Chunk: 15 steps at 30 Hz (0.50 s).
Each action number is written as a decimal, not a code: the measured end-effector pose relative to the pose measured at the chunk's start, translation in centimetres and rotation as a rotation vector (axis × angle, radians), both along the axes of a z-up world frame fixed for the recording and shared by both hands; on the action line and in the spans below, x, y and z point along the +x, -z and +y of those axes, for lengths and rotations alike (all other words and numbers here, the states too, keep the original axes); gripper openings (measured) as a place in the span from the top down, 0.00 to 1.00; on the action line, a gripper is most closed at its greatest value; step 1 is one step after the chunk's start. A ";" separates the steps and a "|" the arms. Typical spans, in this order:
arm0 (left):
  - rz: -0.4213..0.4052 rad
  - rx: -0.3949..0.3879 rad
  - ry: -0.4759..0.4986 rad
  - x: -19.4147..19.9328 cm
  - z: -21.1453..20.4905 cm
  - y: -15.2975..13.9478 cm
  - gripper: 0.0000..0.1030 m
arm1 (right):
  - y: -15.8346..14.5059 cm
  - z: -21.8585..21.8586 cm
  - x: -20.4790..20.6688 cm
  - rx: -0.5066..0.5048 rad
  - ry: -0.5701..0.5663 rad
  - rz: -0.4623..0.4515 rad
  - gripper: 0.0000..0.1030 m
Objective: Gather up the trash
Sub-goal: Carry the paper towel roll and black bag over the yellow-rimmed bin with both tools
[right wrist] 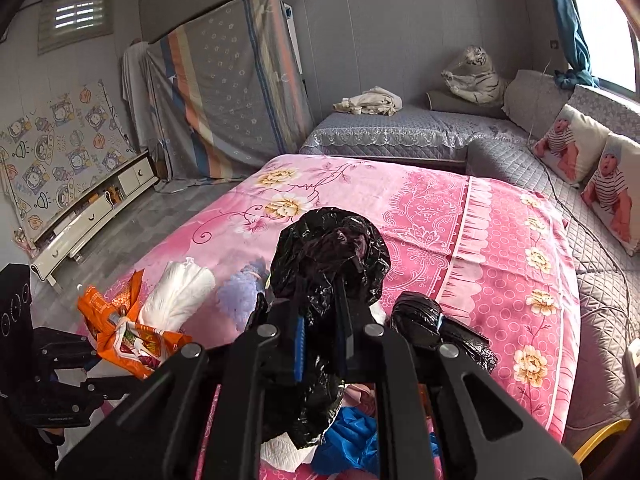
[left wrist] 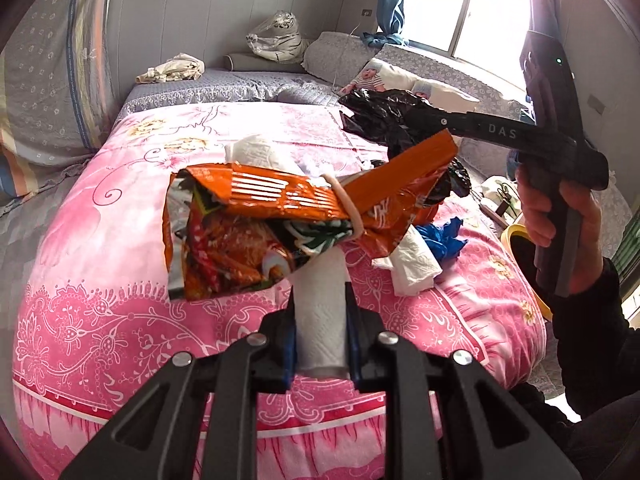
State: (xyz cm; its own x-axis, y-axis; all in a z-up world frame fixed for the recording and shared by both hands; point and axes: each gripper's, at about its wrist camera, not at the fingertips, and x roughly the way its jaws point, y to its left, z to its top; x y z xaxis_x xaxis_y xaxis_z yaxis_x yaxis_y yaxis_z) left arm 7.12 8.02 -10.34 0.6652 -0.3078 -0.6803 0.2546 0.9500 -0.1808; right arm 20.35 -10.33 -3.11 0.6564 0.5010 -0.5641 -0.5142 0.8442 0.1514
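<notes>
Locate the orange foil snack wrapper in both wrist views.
Left wrist view: the orange foil snack wrapper fills the centre, above the left gripper, which is shut on a white paper roll.
Right wrist view: it sits low at the left edge, beside that white roll.
Shared landmark: the pink floral bedspread, under the trash in both.

Right gripper [right wrist: 320,300] clamped on a crumpled black plastic bag [right wrist: 330,256] — held above the pink bedspread [right wrist: 460,232]. Orange snack wrapper [right wrist: 120,332] and white tissue [right wrist: 176,296] at lower left, in the left gripper [right wrist: 96,356].
</notes>
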 end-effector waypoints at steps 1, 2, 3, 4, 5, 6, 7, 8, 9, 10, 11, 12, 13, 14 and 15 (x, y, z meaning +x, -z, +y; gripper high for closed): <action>-0.004 -0.002 0.007 0.0 -0.2 -0.3 0.82 | -0.4 -0.3 -0.3 0.004 0.006 -0.009 0.90; -0.006 -0.006 0.014 -0.2 -0.3 -0.5 0.82 | -0.7 -0.6 -0.6 0.007 0.008 -0.017 0.90; -0.007 -0.013 0.023 -0.2 -0.5 -0.7 0.82 | -1.0 -0.8 -0.9 0.009 0.011 -0.024 0.90; -0.005 -0.025 0.035 -0.1 -0.5 -0.9 0.82 | -1.3 -1.2 -1.1 0.014 0.018 -0.032 0.90; 0.001 -0.040 0.044 0.0 -0.5 -0.9 0.82 | -1.5 -1.5 -1.4 0.018 0.024 -0.037 0.90; 0.007 -0.055 0.053 0.2 -0.7 -0.9 0.82 | -1.7 -1.9 -1.6 0.021 0.027 -0.040 0.90; 0.012 -0.069 0.061 0.4 -0.9 -1.0 0.82 | -1.9 -2.2 -1.8 0.024 0.033 -0.045 0.90; 0.018 -0.081 0.070 0.6 -1.1 -1.0 0.82 | -2.1 -2.6 -2.0 0.026 0.043 -0.051 0.90; 0.023 -0.093 0.080 0.8 -1.2 -1.0 0.82 | -2.2 -3.0 -2.2 0.027 0.050 -0.055 0.90; 0.027 -0.104 0.090 1.1 -1.5 -1.1 0.82 | -2.4 -3.4 -2.4 0.029 0.056 -0.059 0.90; 0.030 -0.113 0.099 1.3 -1.8 -1.0 0.82 | -2.5 -3.8 -2.6 0.031 0.064 -0.065 0.90; 0.036 -0.128 0.108 1.6 -2.0 -1.1 0.82 | -2.7 -4.3 -2.8 0.031 0.074 -0.071 0.90; 0.044 -0.150 0.120 1.9 -2.1 -1.1 0.82 | -2.9 -4.8 -3.1 0.033 0.082 -0.076 0.90; 0.055 -0.176 0.130 2.3 -2.2 -1.1 0.82 | -3.0 -5.2 -3.2 0.034 0.090 -0.079 0.90; 0.065 -0.198 0.137 2.7 -2.3 -1.1 0.82 | -3.2 -5.8 -3.3 0.036 0.100 -0.083 0.90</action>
State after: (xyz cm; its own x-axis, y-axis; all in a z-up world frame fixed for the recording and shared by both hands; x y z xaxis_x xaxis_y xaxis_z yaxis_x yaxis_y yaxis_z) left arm 9.86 5.70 -9.24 0.5646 -0.5235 -0.6381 0.3605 0.8519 -0.3799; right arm 17.01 -16.09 0.05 0.7477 0.4501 -0.4882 -0.4401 0.8865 0.1433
